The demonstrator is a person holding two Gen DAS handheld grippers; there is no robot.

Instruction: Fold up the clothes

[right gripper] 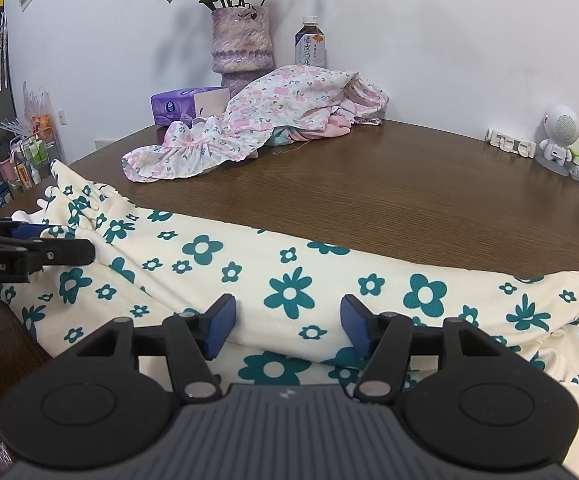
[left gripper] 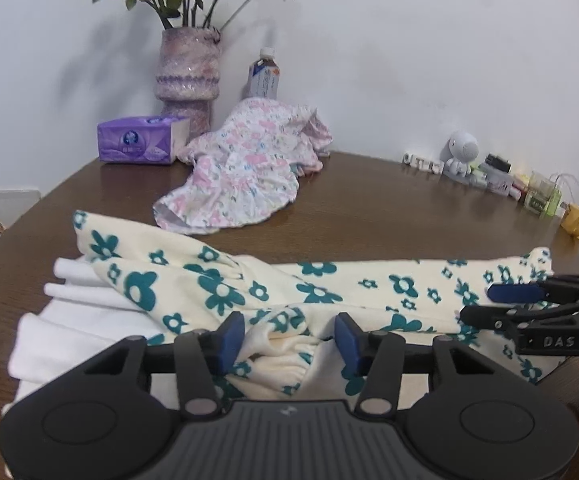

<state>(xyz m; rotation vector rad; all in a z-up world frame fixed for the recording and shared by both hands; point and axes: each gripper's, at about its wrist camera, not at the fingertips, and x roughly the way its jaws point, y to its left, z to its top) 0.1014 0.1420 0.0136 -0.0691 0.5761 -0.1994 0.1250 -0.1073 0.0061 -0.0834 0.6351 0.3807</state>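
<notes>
Cream cloth printed with teal flowers (left gripper: 225, 292) lies bunched right in front of the left tongs (left gripper: 289, 338), whose blue-padded fingers stand wide apart on either side of a gathered, ruffled edge without pinching it. From the right wrist view the same garment (right gripper: 289, 276) stretches across the near part of the brown table (right gripper: 369, 188) in a long rolled fold, and the right tongs (right gripper: 288, 326) sit low over it, likewise spread wide, with the fabric rising between the fingers but not clamped. Each tool shows in the other's camera: the right tongs (left gripper: 501, 304) enter from the right edge of the left view over the garment's far end, and the left tongs (right gripper: 61, 246) reach in from the left edge of the right view. Under the flowered piece on the left lies plain white cloth (left gripper: 85, 320) in soft folds. Farther back on the table a second garment with pink flowers (right gripper: 257, 120) sits in a loose heap, well apart from the teal one. Behind it stand a purple tissue pack (right gripper: 185, 106), a purple vase (right gripper: 243, 40) of dried roses and a drink bottle (right gripper: 310, 46) against the white wall. Along the right side by the wall are a small white robot figure (right gripper: 559, 136) and assorted small items.
</notes>
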